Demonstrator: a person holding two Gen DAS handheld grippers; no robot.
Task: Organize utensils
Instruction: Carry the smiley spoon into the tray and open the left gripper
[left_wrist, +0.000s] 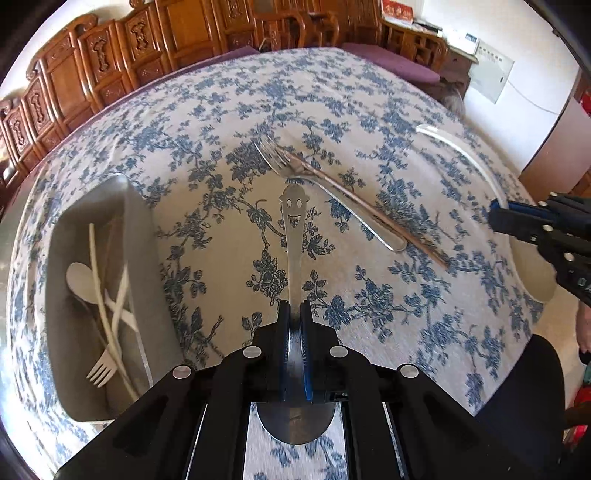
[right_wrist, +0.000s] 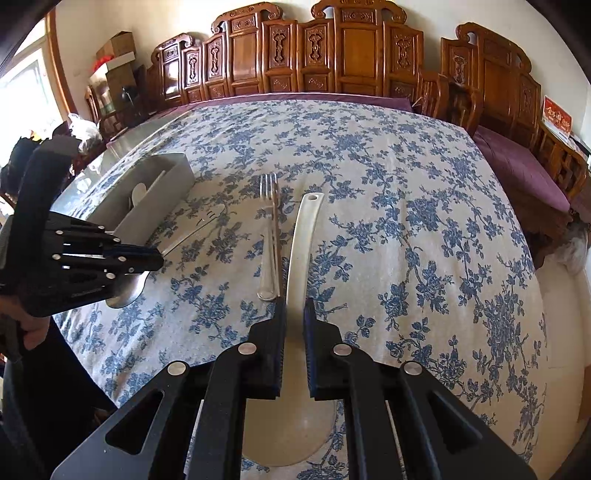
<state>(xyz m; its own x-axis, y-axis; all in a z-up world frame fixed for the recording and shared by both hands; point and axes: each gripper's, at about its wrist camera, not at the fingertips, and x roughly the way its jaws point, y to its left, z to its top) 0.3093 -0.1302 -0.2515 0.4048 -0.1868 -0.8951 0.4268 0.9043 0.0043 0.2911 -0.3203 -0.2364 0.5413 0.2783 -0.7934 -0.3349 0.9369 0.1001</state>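
Counter cloth (left_wrist: 221, 221) cream with blue floral print; tray (left_wrist: 144, 229) grey, holding white plastic cutlery (left_wrist: 110, 310); spoon (left_wrist: 293, 229) silver with a smiley face; ladle (right_wrist: 301, 236) white; fork (right_wrist: 269, 236) silver

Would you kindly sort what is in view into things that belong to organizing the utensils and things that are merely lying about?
Belongs to the job:
- smiley-handled metal spoon, shut in the left gripper
- white ladle, between the right gripper's fingers
- metal fork
- chopstick beside it
- grey tray with white utensils

Lying about:
- carved wooden chairs
- cardboard boxes
- purple cushion
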